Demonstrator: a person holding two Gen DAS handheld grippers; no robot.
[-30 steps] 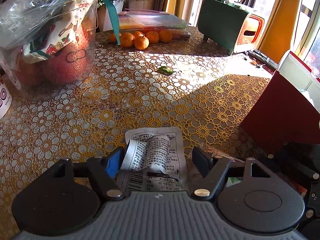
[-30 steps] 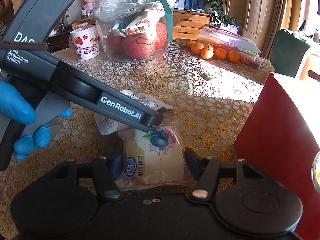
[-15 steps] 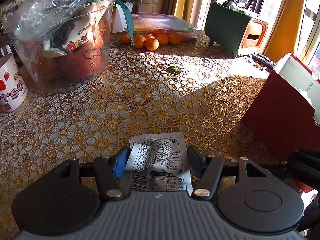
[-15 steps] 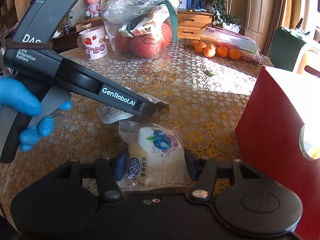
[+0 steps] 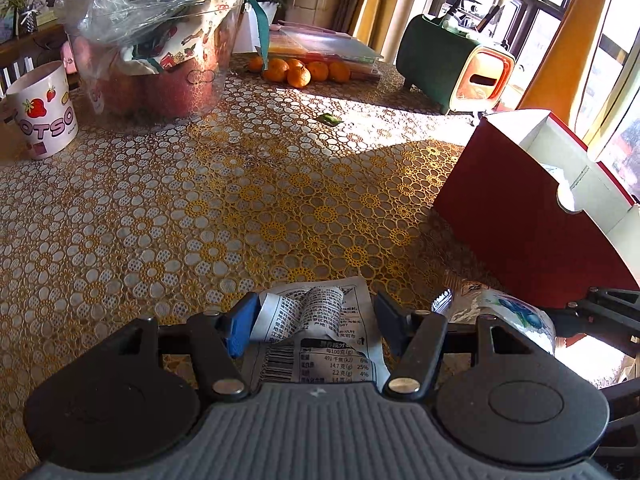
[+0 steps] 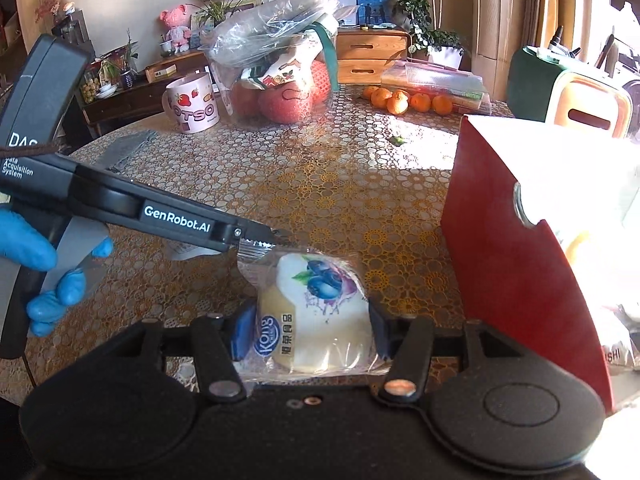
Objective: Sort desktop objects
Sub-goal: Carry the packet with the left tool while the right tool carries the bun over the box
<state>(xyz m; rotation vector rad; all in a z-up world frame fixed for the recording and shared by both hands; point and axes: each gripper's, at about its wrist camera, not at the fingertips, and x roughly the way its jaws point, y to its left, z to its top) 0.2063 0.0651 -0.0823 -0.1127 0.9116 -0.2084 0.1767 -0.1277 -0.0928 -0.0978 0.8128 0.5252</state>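
Two packets are in your grip at once, and that is where the trouble lies. Your left gripper [image 5: 312, 320] is closed on a crumpled white snack packet [image 5: 320, 328] with its printed back facing up, and its jaws have just been closing on it; the hold looks to be on loose film rather than on the contents, so the packet could slide out if you swing it fast. Your right gripper [image 6: 308, 330] clamps a blueberry pastry in clear wrap [image 6: 316, 316], jaws set narrow against its soft sides; squeeze harder and you may crush it, ease off and the slick wrap may slip.

Both packets hang above the near edge of the tabletop [image 5: 168, 208], close beside each other, with the red box [image 5: 520, 220] standing at the right edge. The tip of the left gripper sits right at the sealed edge of the pastry's wrap in the right wrist view, so the two tools may snag each other as you carry them over. Watch the box's near wall too: a low approach would knock it or catch a packet on its rim.
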